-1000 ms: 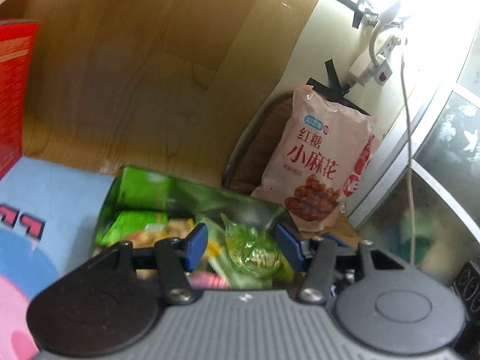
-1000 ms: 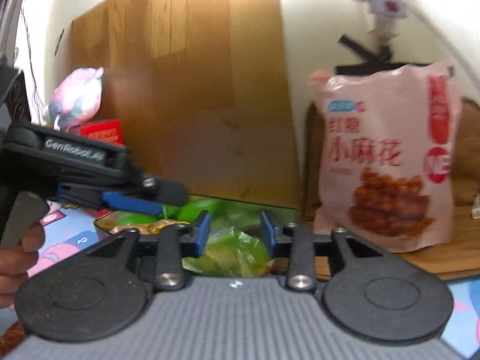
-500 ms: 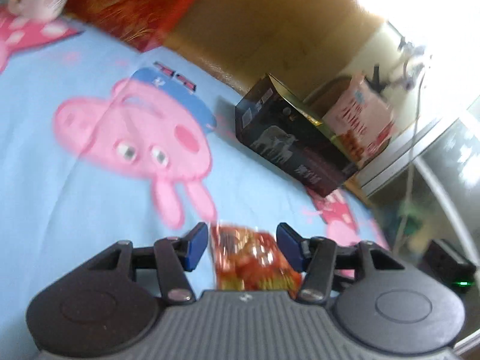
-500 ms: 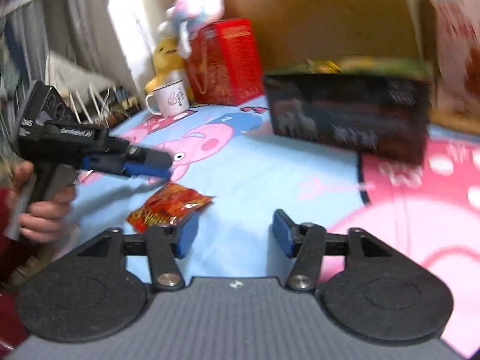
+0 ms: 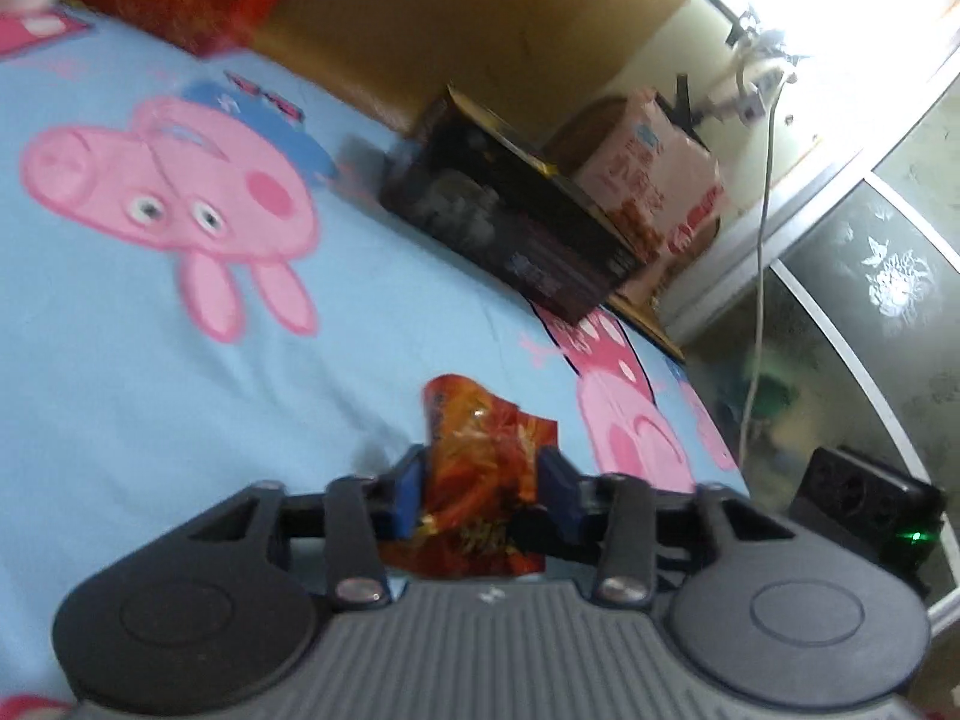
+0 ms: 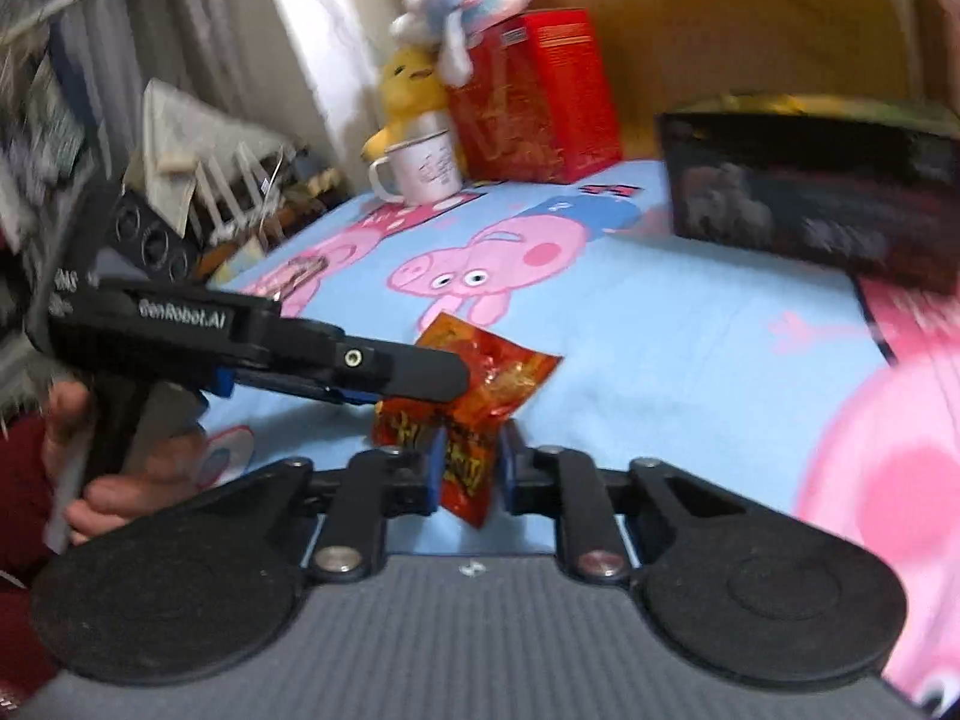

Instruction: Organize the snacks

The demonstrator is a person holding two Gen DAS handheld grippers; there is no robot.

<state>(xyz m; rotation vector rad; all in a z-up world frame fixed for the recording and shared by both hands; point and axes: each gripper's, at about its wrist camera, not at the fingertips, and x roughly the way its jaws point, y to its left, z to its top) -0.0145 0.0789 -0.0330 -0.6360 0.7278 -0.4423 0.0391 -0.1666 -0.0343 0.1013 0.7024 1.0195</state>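
A red-orange snack packet (image 5: 480, 456) lies on the blue Peppa Pig cloth (image 5: 150, 372). My left gripper (image 5: 483, 489) is shut on its near end. In the right wrist view my right gripper (image 6: 468, 471) is shut on a corner of the same packet (image 6: 498, 372), and the left gripper (image 6: 360, 369) reaches in from the left over it. The dark snack box (image 5: 510, 222) stands open-topped at the back of the cloth; it also shows in the right wrist view (image 6: 810, 204).
A pink snack bag (image 5: 654, 180) leans behind the box. A red box (image 6: 534, 96) with plush toys and a white mug (image 6: 420, 171) stand at the far left corner. A wooden headboard (image 5: 480, 30) backs the bed. A black device (image 5: 864, 498) sits off the right edge.
Both grippers came away from the box down to the cloth. Each has closed on the red-orange packet, which half a second ago lay loose between open jaws.
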